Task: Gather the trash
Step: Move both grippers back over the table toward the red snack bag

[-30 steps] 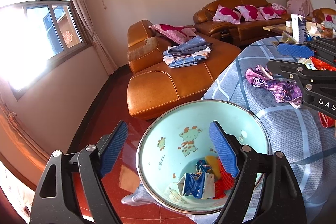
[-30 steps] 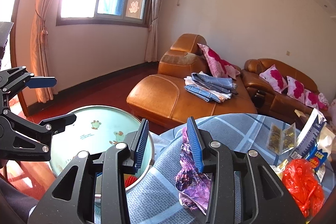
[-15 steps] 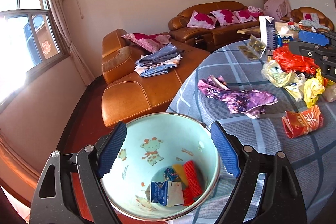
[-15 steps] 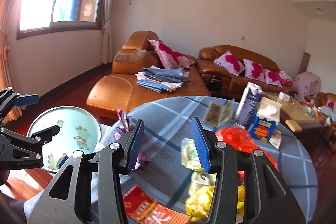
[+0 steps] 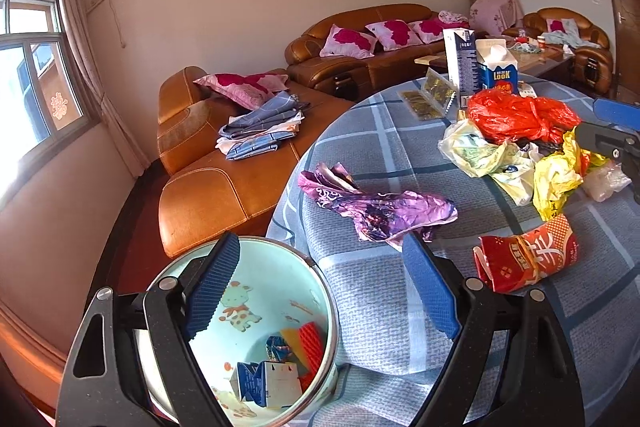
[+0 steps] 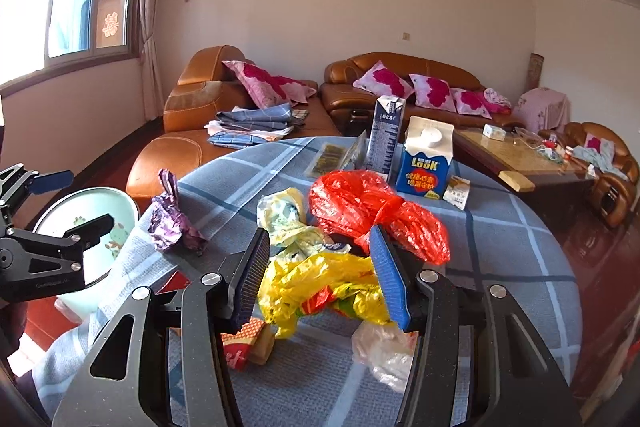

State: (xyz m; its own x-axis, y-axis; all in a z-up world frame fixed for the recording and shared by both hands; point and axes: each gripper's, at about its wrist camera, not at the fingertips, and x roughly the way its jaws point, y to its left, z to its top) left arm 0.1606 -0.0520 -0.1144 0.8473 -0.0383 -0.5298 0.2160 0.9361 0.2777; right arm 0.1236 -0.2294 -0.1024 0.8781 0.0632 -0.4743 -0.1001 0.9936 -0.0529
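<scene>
A light blue trash bin (image 5: 280,263) with cartons and wrappers inside stands at the table's left edge; it also shows in the right wrist view (image 6: 124,205). My left gripper (image 5: 320,291) is open and empty above the bin's rim. A purple wrapper (image 5: 380,205) and a red snack bag (image 5: 528,259) lie on the checked tablecloth (image 5: 380,131). My right gripper (image 6: 320,279) is open and empty just above a yellow plastic bag (image 6: 320,279), with a red plastic bag (image 6: 360,203) beyond it.
A pale printed bag (image 6: 288,215), a clear plastic scrap (image 6: 384,351), a blue Look carton (image 6: 426,163), a tall carton (image 6: 386,135) and gold packets (image 6: 332,155) lie on the table. Brown leather sofas (image 6: 224,107) and a coffee table (image 6: 516,159) stand behind.
Both grippers have swung right, from the bin toward the trash on the table. The right gripper now hovers over the yellow bag and its jaws have opened wider.
</scene>
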